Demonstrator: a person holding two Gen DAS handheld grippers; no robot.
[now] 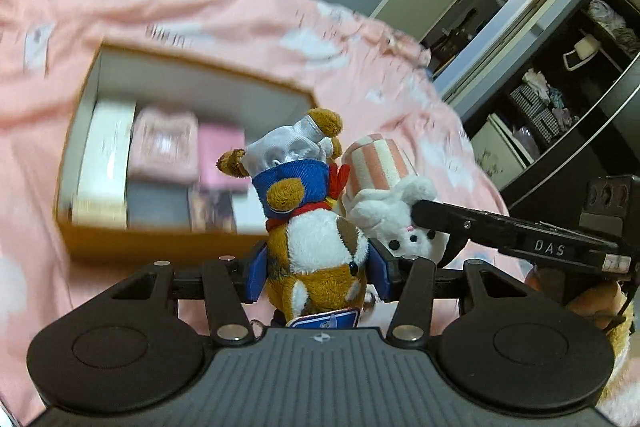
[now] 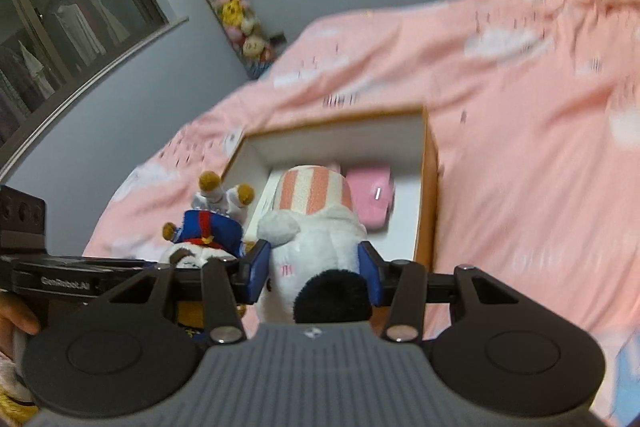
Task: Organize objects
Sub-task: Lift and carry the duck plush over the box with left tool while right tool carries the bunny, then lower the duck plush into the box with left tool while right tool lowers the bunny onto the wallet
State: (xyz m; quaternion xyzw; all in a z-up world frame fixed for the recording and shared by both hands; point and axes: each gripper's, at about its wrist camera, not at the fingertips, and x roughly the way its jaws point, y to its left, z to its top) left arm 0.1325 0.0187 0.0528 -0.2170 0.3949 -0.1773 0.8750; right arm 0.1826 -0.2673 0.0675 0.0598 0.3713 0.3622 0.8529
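Nearest, left gripper (image 1: 316, 277): blue pads pressed into the flanks of a brown-and-white plush dog (image 1: 316, 251), held head-down, its blue tunic, red scarf and white trousers pointing away from the camera. Alongside it, right gripper (image 2: 314, 269): pads pinching a white plush rabbit (image 2: 316, 247), likewise inverted, a dark patch of it closest to the lens and its pink-and-white striped skirt or hat farthest out. The two toys hang side by side, near each other, both clear of the bedding. A person's fingers (image 2: 18, 321) show at the edge of the right wrist view, on the other handle. Next out, an orange-edged cardboard box (image 1: 76, 239) with white inner walls sits open on the pink cloud-print bedspread (image 2: 520, 155). Contents already in the box: a white box (image 1: 106, 163) along one wall, pink cases (image 1: 192, 151) beside it, darker flat items below them; exact count unclear through blur. Free floor remains at one end of the box. Farthest: grey wall, a hanging column of small plush toys (image 2: 232, 7), a dark shelf unit (image 1: 560, 91). Status, as judged: box partly filled; both plush toys lifted but not yet deposited; carrying them over the box and releasing remains.
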